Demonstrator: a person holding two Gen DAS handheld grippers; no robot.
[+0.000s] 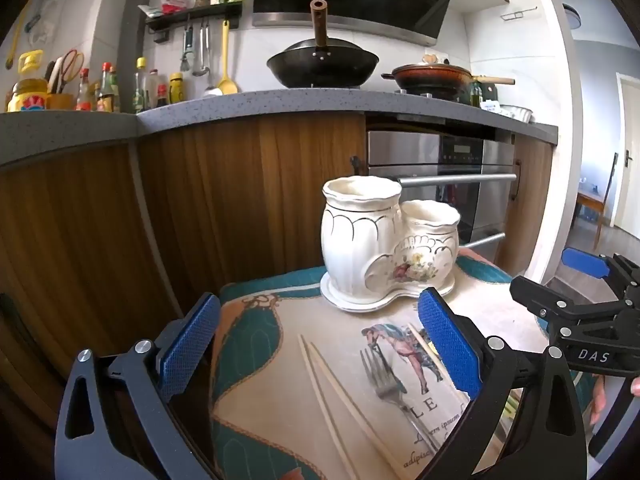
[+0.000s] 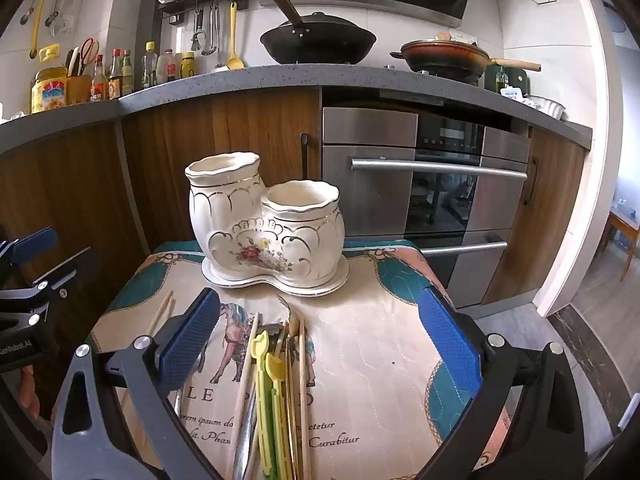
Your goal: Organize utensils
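Observation:
A white ceramic double-cup utensil holder [image 1: 384,248] [image 2: 266,224] stands at the far edge of a printed cloth [image 1: 280,360] [image 2: 380,360]; both cups look empty. In the left wrist view a pair of wooden chopsticks [image 1: 332,396] and a metal fork [image 1: 386,380] lie on the cloth between my open left gripper's [image 1: 320,344] fingers. In the right wrist view a bundle of utensils [image 2: 272,392] lies below my open right gripper [image 2: 320,340]: wooden chopsticks, yellow-green plastic pieces, a gold piece and a metal handle. Two more chopsticks [image 2: 162,312] lie to its left.
The small cloth-covered table stands in front of wooden kitchen cabinets [image 1: 200,200] and a steel oven [image 2: 424,192]. A counter [image 2: 240,80] above holds a wok, a pan and bottles. The right gripper's body [image 1: 580,312] shows in the left wrist view, at the table's right.

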